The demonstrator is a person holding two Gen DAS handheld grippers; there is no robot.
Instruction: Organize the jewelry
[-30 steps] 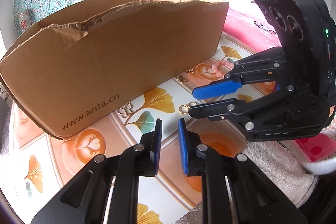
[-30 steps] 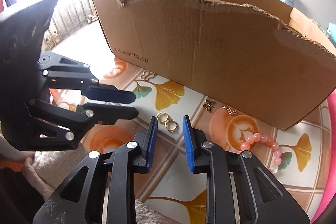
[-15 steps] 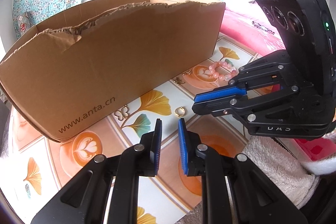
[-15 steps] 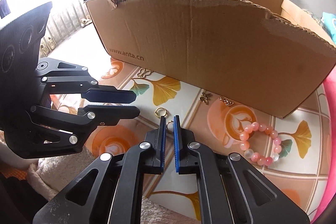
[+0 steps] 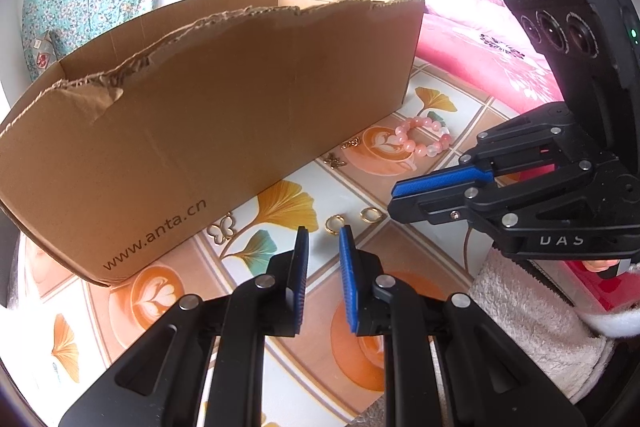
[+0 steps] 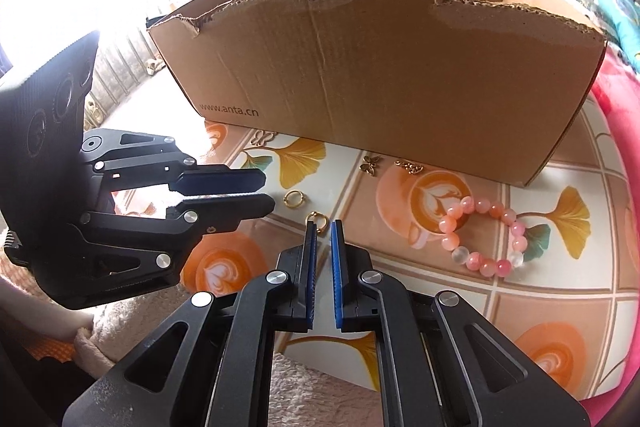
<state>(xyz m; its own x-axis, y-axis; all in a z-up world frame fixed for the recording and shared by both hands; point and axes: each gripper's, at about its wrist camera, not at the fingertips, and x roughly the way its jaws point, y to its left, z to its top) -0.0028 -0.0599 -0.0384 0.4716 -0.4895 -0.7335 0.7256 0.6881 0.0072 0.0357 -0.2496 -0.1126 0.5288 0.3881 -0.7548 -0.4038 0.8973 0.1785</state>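
**What I can read from here**

The cardboard box ahead of me carries "www.anta.cn" in dark print along the lower corner of its near wall, legible in both my views. On my right gripper, the body shows pale letters "DAS".

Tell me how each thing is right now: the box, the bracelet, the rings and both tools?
box: upright, open on top, top edge torn.
bracelet: lying flat, outside the box.
ring by left tool: lying loose, untouched.
ring by right tool: at the tool's tips; held or not, cannot tell.
left tool: open, empty.
right tool: almost closed.
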